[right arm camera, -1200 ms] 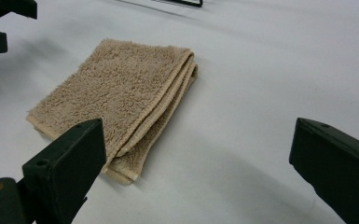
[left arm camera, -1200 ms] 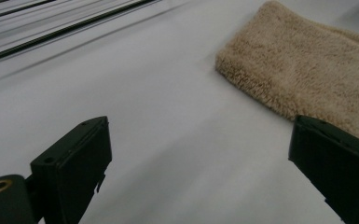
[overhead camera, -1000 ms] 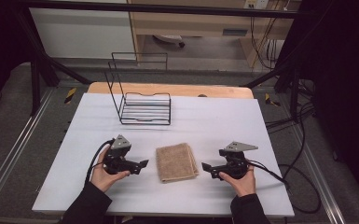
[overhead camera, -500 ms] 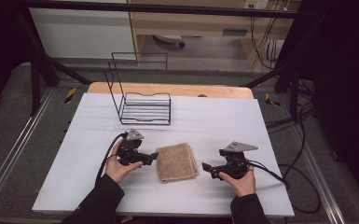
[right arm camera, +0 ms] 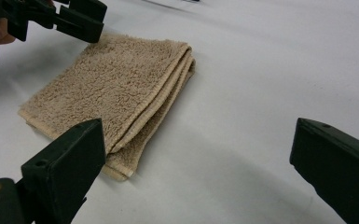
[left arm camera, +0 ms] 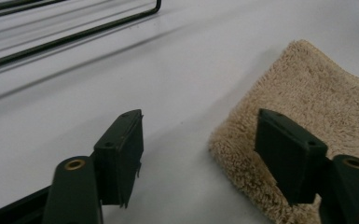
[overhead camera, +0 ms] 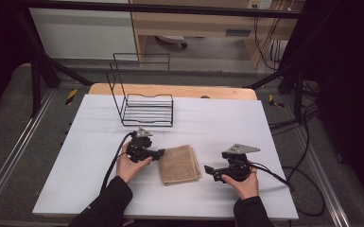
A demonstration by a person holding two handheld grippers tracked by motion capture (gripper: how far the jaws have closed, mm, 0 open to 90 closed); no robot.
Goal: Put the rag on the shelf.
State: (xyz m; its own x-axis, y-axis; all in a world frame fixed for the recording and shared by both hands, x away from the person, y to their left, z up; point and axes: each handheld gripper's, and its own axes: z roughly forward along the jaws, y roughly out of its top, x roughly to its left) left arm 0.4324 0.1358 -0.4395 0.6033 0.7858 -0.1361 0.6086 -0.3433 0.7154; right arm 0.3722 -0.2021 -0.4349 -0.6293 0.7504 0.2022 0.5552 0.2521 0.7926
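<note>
A folded tan towel (overhead camera: pixel 178 163) lies flat near the middle of the white table (overhead camera: pixel 227 118). My left gripper (overhead camera: pixel 159 153) sits at the towel's left edge, open; in the left gripper view its jaws straddle the towel's corner (left arm camera: pixel 307 112) without closing on it. My right gripper (overhead camera: pixel 208 169) rests on the table just right of the towel, open and empty. In the right gripper view the towel (right arm camera: pixel 116 88) lies ahead to the left, its folded edges facing me, with the left gripper (right arm camera: pixel 86 25) at its far corner.
A black wire rack (overhead camera: pixel 144 101) stands at the back of the table, left of centre. A wooden board edge (overhead camera: pixel 175 90) runs along the far side. Cables (overhead camera: pixel 293 182) trail off to the right.
My left gripper has moved right and slightly away from me, from clear table to the towel's left edge. The right gripper has stayed still.
</note>
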